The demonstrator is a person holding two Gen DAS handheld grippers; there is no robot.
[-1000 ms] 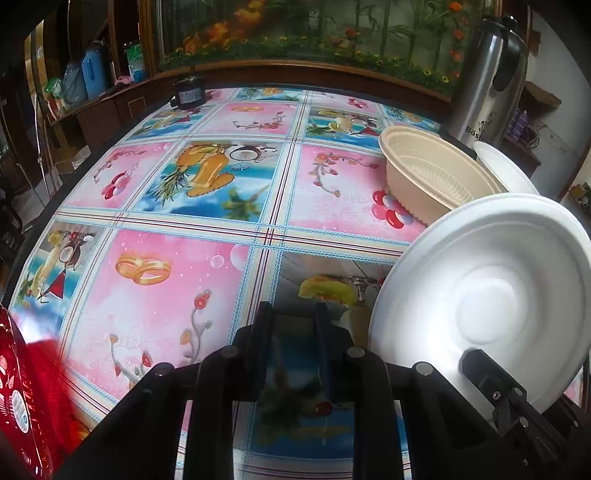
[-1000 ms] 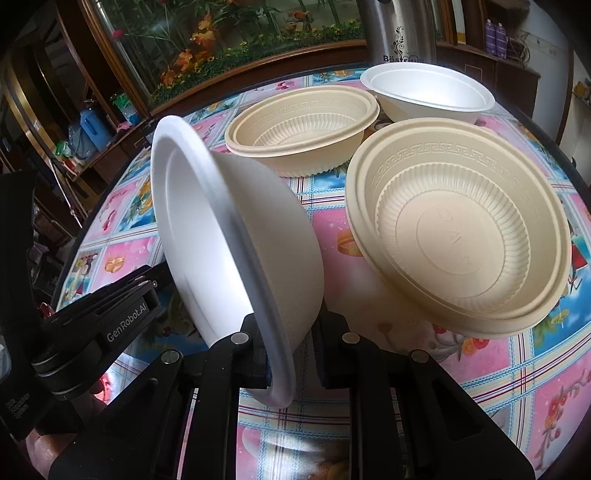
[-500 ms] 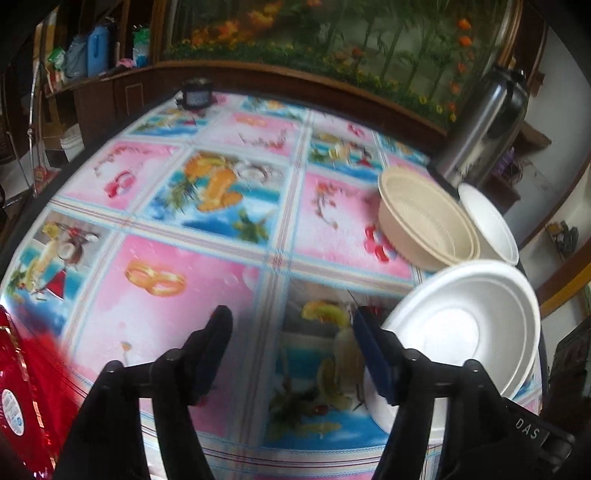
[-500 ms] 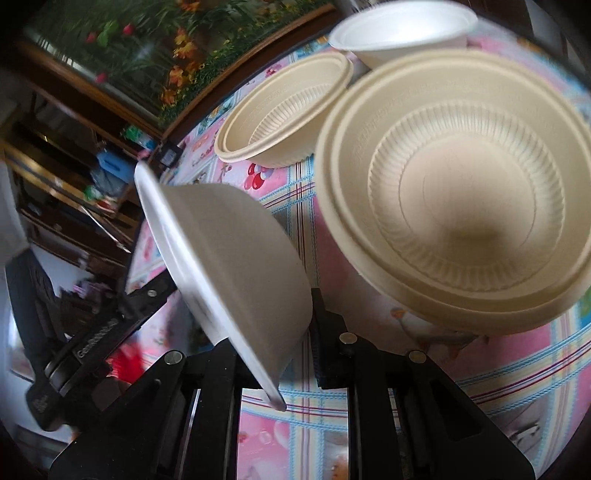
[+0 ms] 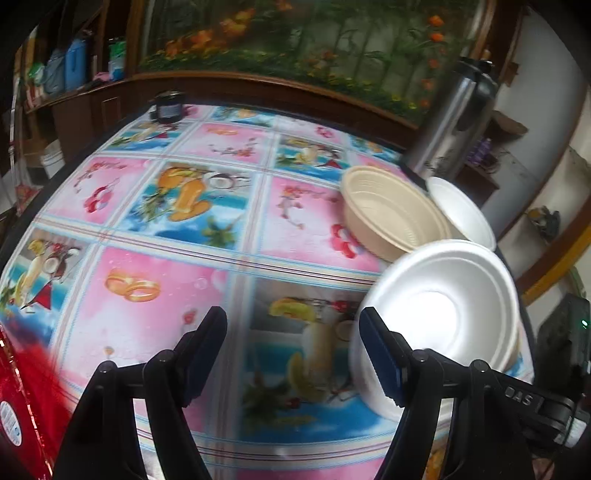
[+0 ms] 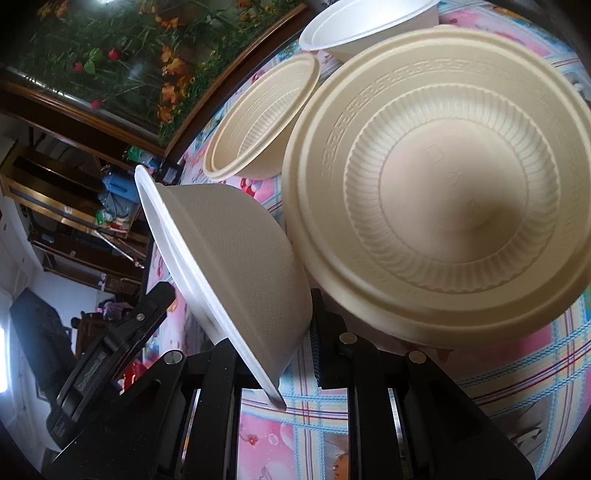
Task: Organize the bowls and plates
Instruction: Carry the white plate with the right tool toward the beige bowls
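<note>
My right gripper (image 6: 273, 350) is shut on the rim of a white foam bowl (image 6: 229, 266), which stands tilted on edge, its opening facing left. In the left wrist view the same white bowl (image 5: 443, 314) sits just right of my left gripper (image 5: 293, 354), which is open with only tablecloth between its fingers. A large beige ribbed bowl (image 6: 436, 177) lies close on the right of the held bowl. Farther back stand a smaller beige bowl (image 6: 258, 122) and another white bowl (image 6: 369, 26).
A colourful patterned tablecloth (image 5: 184, 206) covers the table. A steel thermos (image 5: 454, 122) stands at the back right and a small dark jar (image 5: 168, 107) at the far edge. A red packet (image 5: 18, 413) lies at the near left. Wooden shelves flank the table.
My left gripper has gone from shut to open. The right gripper has rolled, tipping the white bowl further over, and drawn closer to the large beige bowl.
</note>
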